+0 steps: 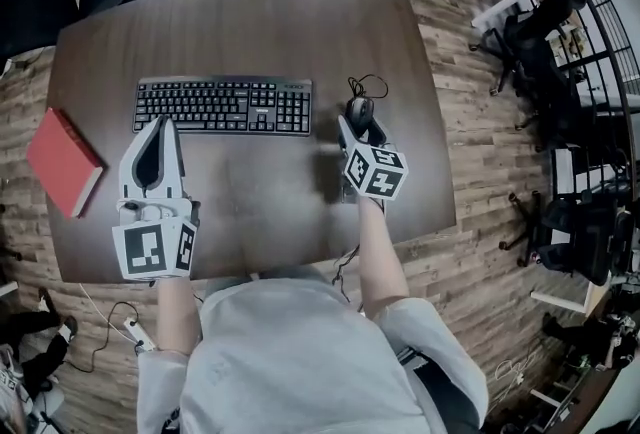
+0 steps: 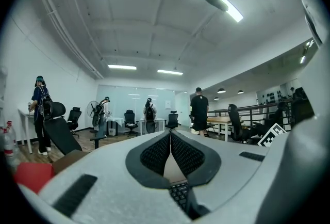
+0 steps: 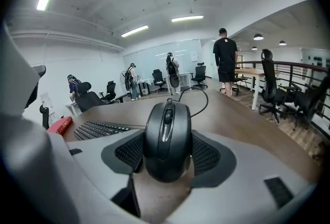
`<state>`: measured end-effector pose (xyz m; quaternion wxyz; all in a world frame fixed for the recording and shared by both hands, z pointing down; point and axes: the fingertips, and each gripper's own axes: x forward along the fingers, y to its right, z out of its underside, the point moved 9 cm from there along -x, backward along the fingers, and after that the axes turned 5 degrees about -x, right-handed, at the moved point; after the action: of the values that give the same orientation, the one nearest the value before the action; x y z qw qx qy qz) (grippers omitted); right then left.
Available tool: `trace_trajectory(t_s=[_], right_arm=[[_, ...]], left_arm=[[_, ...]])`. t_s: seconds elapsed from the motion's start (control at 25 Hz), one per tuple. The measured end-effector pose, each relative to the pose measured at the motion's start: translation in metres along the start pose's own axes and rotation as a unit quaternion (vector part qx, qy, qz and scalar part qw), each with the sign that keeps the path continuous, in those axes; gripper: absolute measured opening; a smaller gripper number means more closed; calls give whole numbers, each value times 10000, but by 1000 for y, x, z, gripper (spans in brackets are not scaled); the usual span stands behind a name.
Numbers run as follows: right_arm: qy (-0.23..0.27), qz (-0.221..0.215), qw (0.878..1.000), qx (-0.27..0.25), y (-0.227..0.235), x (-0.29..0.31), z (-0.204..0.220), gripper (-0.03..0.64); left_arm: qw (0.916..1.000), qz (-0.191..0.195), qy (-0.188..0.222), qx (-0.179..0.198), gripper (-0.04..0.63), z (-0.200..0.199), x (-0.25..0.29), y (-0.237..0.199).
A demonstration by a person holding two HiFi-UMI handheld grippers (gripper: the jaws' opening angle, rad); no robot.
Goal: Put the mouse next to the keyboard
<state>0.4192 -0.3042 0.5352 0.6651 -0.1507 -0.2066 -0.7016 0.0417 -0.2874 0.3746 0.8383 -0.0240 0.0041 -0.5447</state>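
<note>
The mouse (image 3: 166, 138) sits between the pads of your right claw (image 1: 355, 125), which is closed against both its sides. In the head view the mouse is over the tabletop (image 1: 260, 22), just past the right end of the keyboard (image 1: 223, 106) and apart from it. Its cable (image 1: 370, 82) loops away toward the far edge. Whether the mouse rests on the wood or is slightly raised can't be made out.

Your left claw (image 2: 170, 132) is pressed together at the tips with nothing in it. It points at the keyboard's near edge, towards its left end. A red book (image 1: 63, 161) lies at the tabletop's left edge, well apart from the keyboard.
</note>
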Motion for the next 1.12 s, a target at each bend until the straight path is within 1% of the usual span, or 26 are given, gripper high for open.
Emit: trace_trajectory(t_s=[0.2, 0.4, 0.8, 1.12], right_arm=[[-365, -33, 9993, 3, -1, 20, 6, 252], [-688, -56, 9975, 147, 0, 37, 13, 252], [-1295, -44, 9910, 328, -2, 61, 21, 252], [-1649, -34, 9855, 389, -2, 78, 21, 252]], left_arm=[[9999, -79, -78, -12, 11, 5, 1, -4], [9998, -153, -112, 10, 12, 5, -1, -8], [9994, -301, -157, 52, 12, 7, -7, -15], [9991, -387, -190, 49, 11, 10, -9, -18]])
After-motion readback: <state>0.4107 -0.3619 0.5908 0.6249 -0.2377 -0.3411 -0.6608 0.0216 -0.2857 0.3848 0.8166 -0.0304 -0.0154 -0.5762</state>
